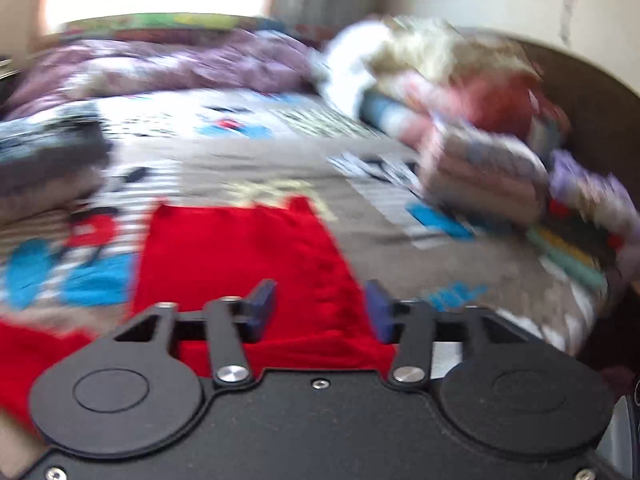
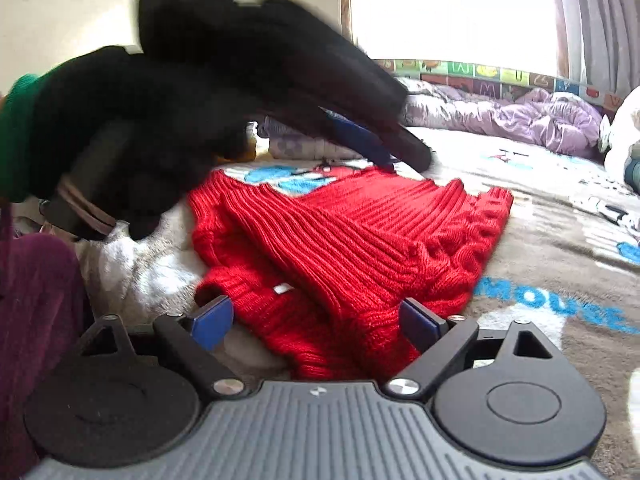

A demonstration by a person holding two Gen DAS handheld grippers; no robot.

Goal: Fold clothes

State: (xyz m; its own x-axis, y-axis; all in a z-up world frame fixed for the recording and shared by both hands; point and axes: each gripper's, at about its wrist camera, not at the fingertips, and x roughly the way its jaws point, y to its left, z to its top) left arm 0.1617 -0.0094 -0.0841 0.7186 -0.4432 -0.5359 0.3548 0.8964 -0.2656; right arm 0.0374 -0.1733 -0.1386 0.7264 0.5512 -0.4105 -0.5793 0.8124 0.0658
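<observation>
On the bed, over a grey-brown fleece blanket printed with blue cartoon lettering (image 2: pixel 560 240), lies the red rib-knit sweater with a cable panel (image 2: pixel 360 232). It sits partly flattened, with one ribbed layer laid diagonally across the body and a small white label (image 2: pixel 283 289) showing near the neck opening; this fits a garment partway through folding, though one moment cannot settle the stage.

The right gripper (image 2: pixel 316 320) is held low at the near edge of the sweater, blue pads spread wide with knit between and below them, pinching nothing. That posture suits either a release or an approach to the hem.

The left gripper (image 1: pixel 320 308) hovers above the red fabric, which passes beneath its blue pads; the pads stand apart with cloth visible in the gap. The left view is motion-blurred, so contact cannot be confirmed. In the right view the same tool, held by a black-gloved hand with a green cuff (image 2: pixel 160 112), reaches down toward the sweater's far edge.

A heap of mixed unfolded clothes (image 1: pixel 480 140) lies to the side, well apart from the sweater, and a rumpled lilac duvet (image 2: pixel 520 116) lies at the far end.
</observation>
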